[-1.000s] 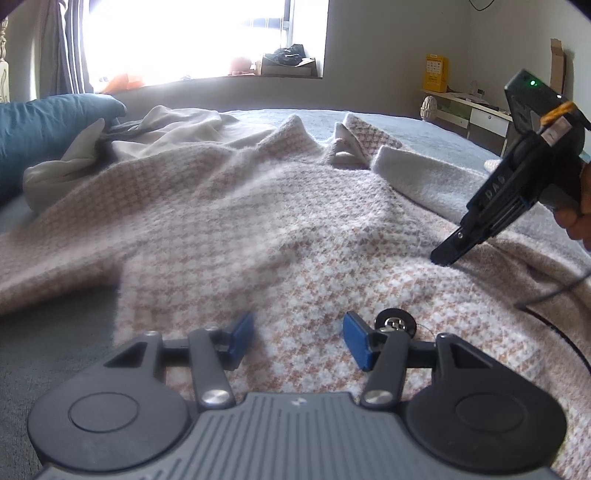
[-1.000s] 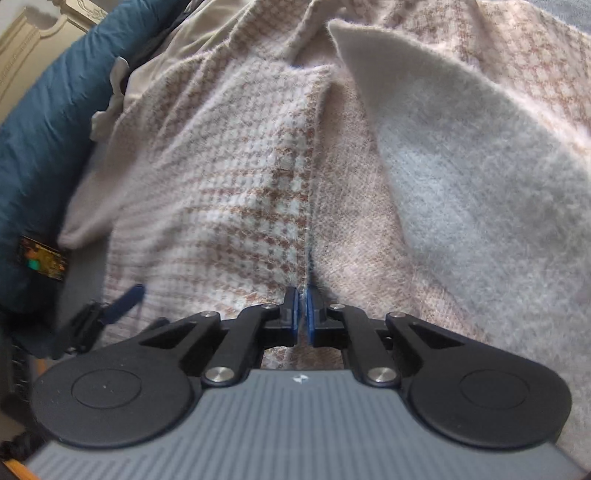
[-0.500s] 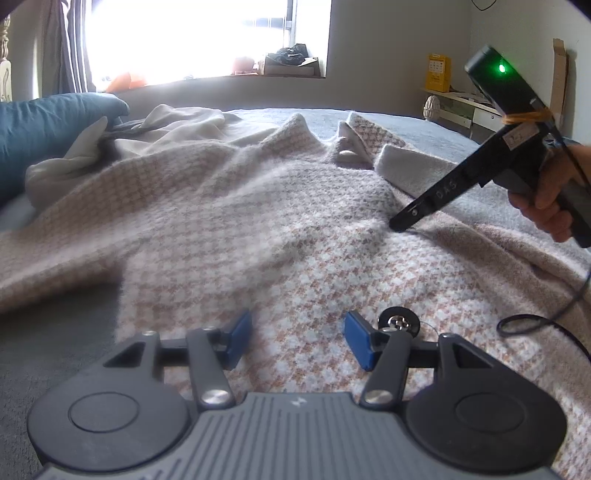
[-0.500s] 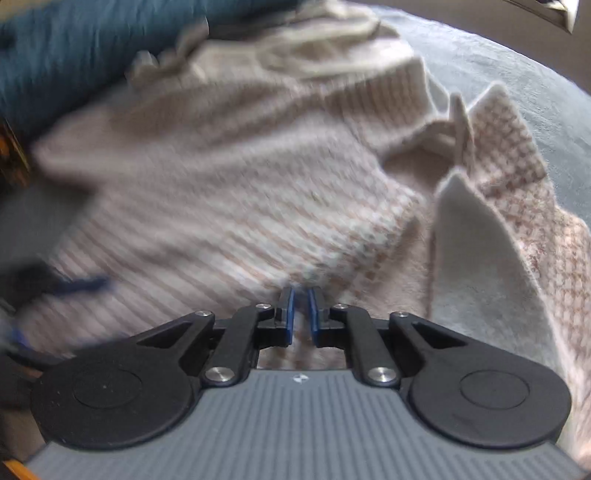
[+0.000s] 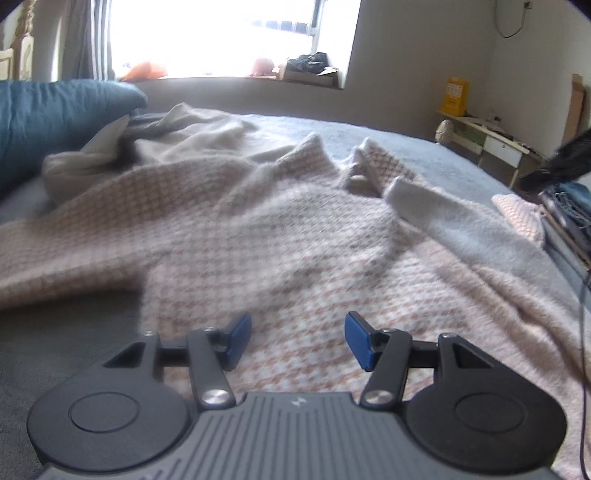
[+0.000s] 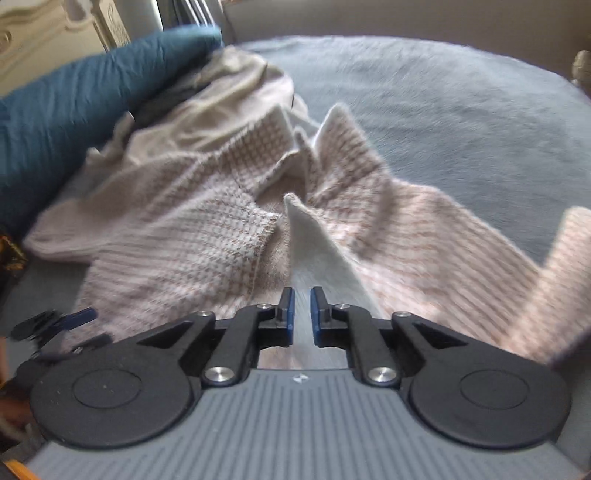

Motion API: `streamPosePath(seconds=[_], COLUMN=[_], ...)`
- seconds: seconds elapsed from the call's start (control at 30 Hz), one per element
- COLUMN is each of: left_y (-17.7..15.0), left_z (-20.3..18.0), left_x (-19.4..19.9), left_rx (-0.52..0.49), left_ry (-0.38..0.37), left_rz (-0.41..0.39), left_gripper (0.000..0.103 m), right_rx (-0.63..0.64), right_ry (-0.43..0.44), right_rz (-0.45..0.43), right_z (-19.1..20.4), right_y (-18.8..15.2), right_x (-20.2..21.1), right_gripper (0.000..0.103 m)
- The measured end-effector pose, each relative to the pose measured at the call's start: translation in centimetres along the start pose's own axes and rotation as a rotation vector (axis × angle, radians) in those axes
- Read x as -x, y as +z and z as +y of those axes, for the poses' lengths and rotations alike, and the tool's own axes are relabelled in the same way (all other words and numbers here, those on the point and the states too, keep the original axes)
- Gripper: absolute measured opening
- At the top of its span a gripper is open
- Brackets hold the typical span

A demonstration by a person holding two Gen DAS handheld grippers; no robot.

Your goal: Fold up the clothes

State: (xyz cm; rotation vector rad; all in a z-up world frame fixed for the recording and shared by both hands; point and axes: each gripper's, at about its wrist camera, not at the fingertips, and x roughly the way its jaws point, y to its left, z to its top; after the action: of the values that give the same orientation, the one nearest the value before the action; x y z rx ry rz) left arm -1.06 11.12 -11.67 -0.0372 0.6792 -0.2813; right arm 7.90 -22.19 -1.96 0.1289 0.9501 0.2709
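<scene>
A bedroom is shown, with a bright window [image 5: 236, 33] behind a sill and a desk [image 5: 487, 136] against the far right wall. A grey bed [image 6: 424, 92] serves as the work surface.

A pink checked coat [image 5: 277, 236] is spread across the bed. It is seen in the middle of both views, lying partly open. Its collar [image 6: 332, 147] is raised toward the far side of the bed. A pale flap [image 6: 317, 243] of the plain inner face is turned up along the front edge. One sleeve [image 6: 569, 236] is extended to the right in the right wrist view.

A cream garment [image 5: 192, 140] is bunched at the far left, just beside the coat. A blue pillow [image 6: 74, 92] is located behind it.

The left gripper [image 5: 297, 341] is held low over the coat, near its front hem. Its jaws are set about half apart. Nothing is gripped between them.

The right gripper [image 6: 300, 314] is positioned above the pale flap. Its jaws are opening and a narrow gap is visible between the blue pads [image 6: 290, 314]. The flap is seen through the gap, but no cloth is pinched.

A black cable [image 5: 583, 332] is draped along the right edge of the left wrist view.
</scene>
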Motion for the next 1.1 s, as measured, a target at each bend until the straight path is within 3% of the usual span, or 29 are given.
streamPosePath(seconds=[0.3, 0.37, 0.43, 0.53, 0.7, 0.97, 1.0, 1.1], left_y=[0.4, 0.1, -0.5, -1.4, -3.2, -5.2, -5.4, -5.9], left_z=[-6.6, -8.5, -10.3, -12.7, -15.1, -15.5, -15.4, -15.2], left_x=[1.0, 1.3, 1.6, 2.2, 4.0, 5.1, 5.0, 4.6], left_rx=[-0.132, -0.165, -0.190, -0.223, -0.276, -0.291, -0.283, -0.260], left_ry=[-0.139, -0.176, -0.209, -0.242, -0.263, -0.228, -0.223, -0.223], left_rz=[-0.011, -0.001, 0.019, 0.064, 0.127, 0.246, 0.271, 0.312], left_gripper=[0.057, 0.057, 0.057, 0.057, 0.057, 0.057, 0.057, 0.057], right_rx=[-0.302, -0.394, -0.487, -0.665, -0.891, -0.873, -0.864, -0.850], right_ry=[0.081, 0.059, 0.035, -0.016, -0.051, -0.062, -0.071, -0.132], right_rz=[-0.131, -0.115, -0.098, -0.071, -0.057, -0.078, -0.079, -0.099], right_z=[-6.3, -7.9, -9.6, -12.0, -15.3, -15.8, -15.7, -15.8], right_y=[-8.8, -11.7, -14.7, -20.2, -27.0, -28.0, -27.9, -28.0], right_x=[13.5, 15.1, 16.7, 16.5, 13.2, 9.0, 8.8, 8.5], right_gripper=[0.029, 0.035, 0.052, 0.053, 0.053, 0.051, 0.047, 0.019])
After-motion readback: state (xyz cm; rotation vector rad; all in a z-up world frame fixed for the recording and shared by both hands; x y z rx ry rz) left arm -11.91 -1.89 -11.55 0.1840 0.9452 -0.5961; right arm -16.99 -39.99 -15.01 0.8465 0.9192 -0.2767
